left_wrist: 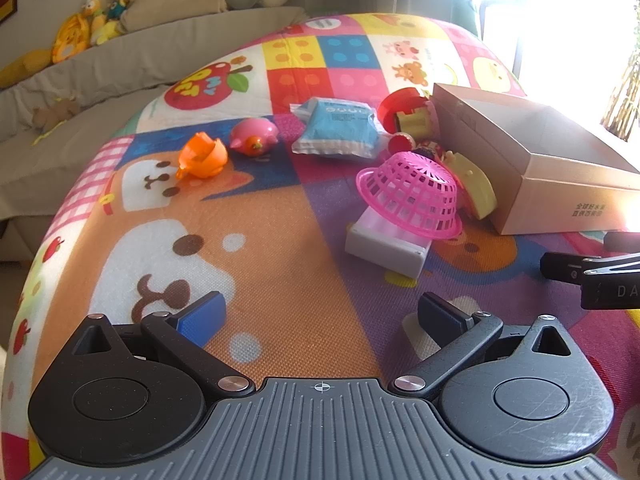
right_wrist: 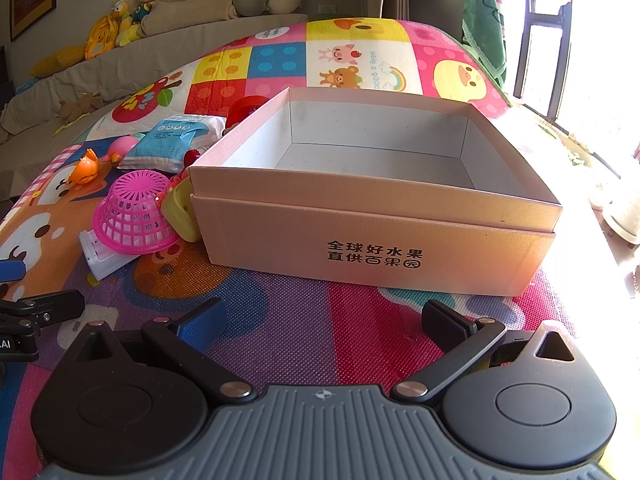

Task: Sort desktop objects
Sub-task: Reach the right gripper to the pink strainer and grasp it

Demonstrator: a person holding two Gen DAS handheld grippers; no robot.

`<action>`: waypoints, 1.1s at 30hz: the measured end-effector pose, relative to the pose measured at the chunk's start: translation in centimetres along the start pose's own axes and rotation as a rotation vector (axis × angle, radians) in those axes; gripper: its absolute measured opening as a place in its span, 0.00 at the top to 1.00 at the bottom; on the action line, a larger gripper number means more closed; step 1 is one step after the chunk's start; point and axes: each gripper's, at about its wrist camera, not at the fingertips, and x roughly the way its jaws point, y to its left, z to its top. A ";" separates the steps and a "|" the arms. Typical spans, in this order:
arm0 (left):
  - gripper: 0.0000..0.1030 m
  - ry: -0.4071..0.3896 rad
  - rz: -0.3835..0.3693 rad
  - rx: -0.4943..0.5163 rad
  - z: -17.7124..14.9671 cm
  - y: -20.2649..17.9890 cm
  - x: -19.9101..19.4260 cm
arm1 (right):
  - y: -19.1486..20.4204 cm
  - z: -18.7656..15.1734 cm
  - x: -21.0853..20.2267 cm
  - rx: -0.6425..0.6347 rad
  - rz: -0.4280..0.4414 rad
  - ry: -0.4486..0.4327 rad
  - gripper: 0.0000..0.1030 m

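Both claws are hanging low over the colourful play mat (left_wrist: 280,264), and nothing is being picked up yet. The left gripper (left_wrist: 320,316) is holding its two fingers wide apart with nothing between them, and the right gripper (right_wrist: 322,320) is doing the same. The cardboard box (right_wrist: 360,248) is sitting open and empty near the mat's right edge, right in front of the right gripper. The toys are lying in a heap just beside the box's left wall: an upside-down pink basket (left_wrist: 412,196) leaning on a white case (left_wrist: 384,246), a blue packet (left_wrist: 340,128), a pink pig toy (left_wrist: 254,134) and an orange toy (left_wrist: 202,156) farther left. I think the left gripper should be going for the basket first, pinching its rim gently.
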 end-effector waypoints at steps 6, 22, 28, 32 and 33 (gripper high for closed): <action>0.00 0.045 0.001 -0.007 0.7 -0.1 0.6 | 0.3 0.1 -0.3 -0.003 0.004 0.050 0.00; 0.00 0.029 -0.045 0.001 0.2 0.0 -0.8 | 0.2 -2.0 -3.0 -0.004 0.012 0.051 0.00; 0.00 -0.042 0.025 -0.023 0.9 1.2 -1.6 | 0.4 -1.9 -3.0 -0.020 0.012 0.053 0.00; 0.00 -0.068 0.074 -0.081 1.1 3.1 -1.5 | 0.5 -1.8 -3.0 -0.038 0.027 0.053 0.00; 0.00 -0.069 0.082 -0.101 1.0 3.6 -1.3 | 0.8 -1.6 -3.0 -0.055 0.048 0.052 0.00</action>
